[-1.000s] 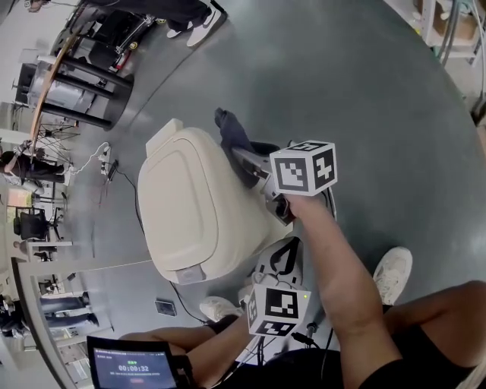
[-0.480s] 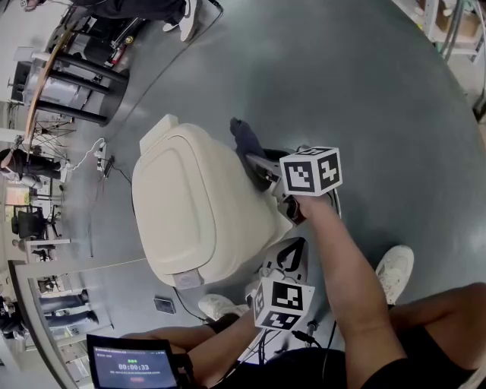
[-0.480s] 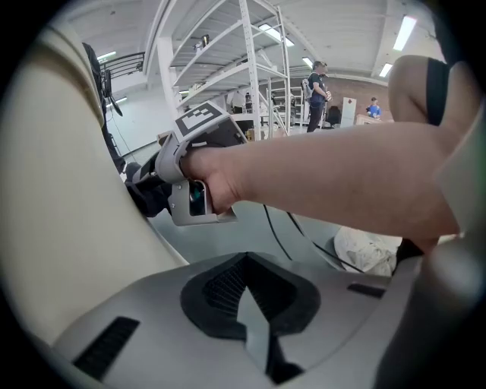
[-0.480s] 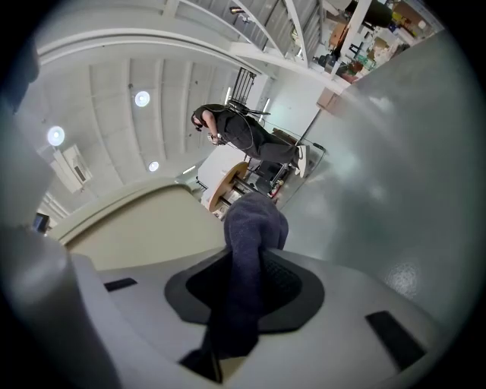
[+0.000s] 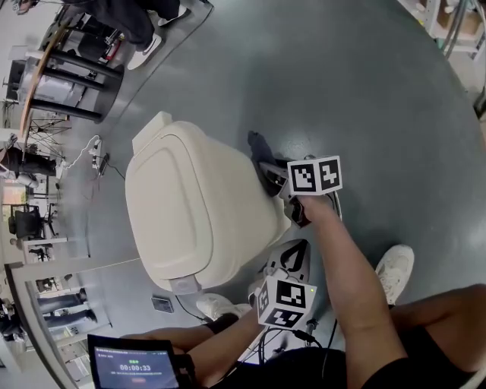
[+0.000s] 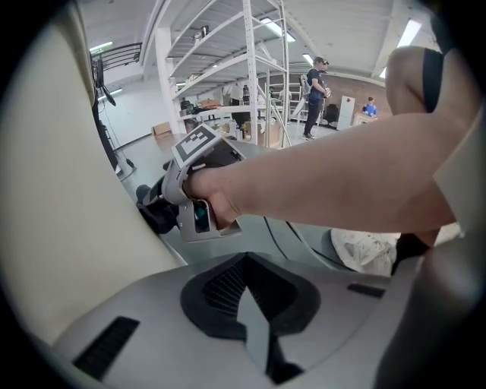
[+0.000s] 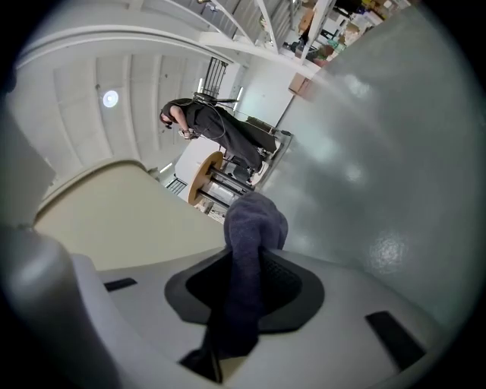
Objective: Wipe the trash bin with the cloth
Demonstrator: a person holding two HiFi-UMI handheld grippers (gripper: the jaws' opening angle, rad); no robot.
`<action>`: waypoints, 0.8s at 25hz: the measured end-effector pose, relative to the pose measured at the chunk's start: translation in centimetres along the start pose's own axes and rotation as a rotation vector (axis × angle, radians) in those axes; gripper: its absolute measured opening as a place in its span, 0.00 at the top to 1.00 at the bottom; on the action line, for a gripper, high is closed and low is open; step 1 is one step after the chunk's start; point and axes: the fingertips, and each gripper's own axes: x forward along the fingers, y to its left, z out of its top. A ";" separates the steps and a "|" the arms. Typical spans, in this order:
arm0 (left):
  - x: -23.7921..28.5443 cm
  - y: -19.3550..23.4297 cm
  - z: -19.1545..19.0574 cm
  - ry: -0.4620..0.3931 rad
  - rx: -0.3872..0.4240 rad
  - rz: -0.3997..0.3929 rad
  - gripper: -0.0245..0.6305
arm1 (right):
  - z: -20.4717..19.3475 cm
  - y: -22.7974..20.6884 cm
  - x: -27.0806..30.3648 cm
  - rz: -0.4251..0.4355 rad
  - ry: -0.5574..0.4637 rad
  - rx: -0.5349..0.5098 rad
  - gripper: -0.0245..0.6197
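A cream trash bin (image 5: 194, 213) with its lid closed stands on the grey floor. My right gripper (image 5: 267, 169) is shut on a dark blue cloth (image 5: 258, 146) and holds it against the bin's right side. In the right gripper view the cloth (image 7: 254, 228) hangs out from between the jaws of the right gripper (image 7: 243, 281), with the bin (image 7: 114, 220) to the left. My left gripper (image 5: 295, 254) hangs low by the bin's near right corner. In its own view the left gripper (image 6: 244, 296) is shut on nothing, with the bin wall (image 6: 61, 197) close at left.
A person (image 5: 129, 15) stands at the far left by a black round stand (image 5: 72, 83). A cable (image 5: 99, 156) lies on the floor left of the bin. A timer tablet (image 5: 133, 365) is at the bottom left. My shoe (image 5: 391, 270) is at right.
The right gripper and cloth have slid along the bin's right side toward me. The left gripper has barely moved. The person at the far left has walked on.
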 end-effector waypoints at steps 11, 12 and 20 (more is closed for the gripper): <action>1.1 0.9 0.2 0.000 0.016 -0.007 0.97 | -2.1 -4.5 1.5 -0.107 0.077 -0.008 0.82; 1.3 1.1 0.3 -0.006 0.018 -0.007 0.97 | -2.1 -4.8 1.8 -0.121 0.076 -0.020 0.82; 2.2 4.5 3.8 -0.163 -0.016 0.008 0.96 | 4.2 -6.9 1.7 -0.262 -0.168 -0.067 0.82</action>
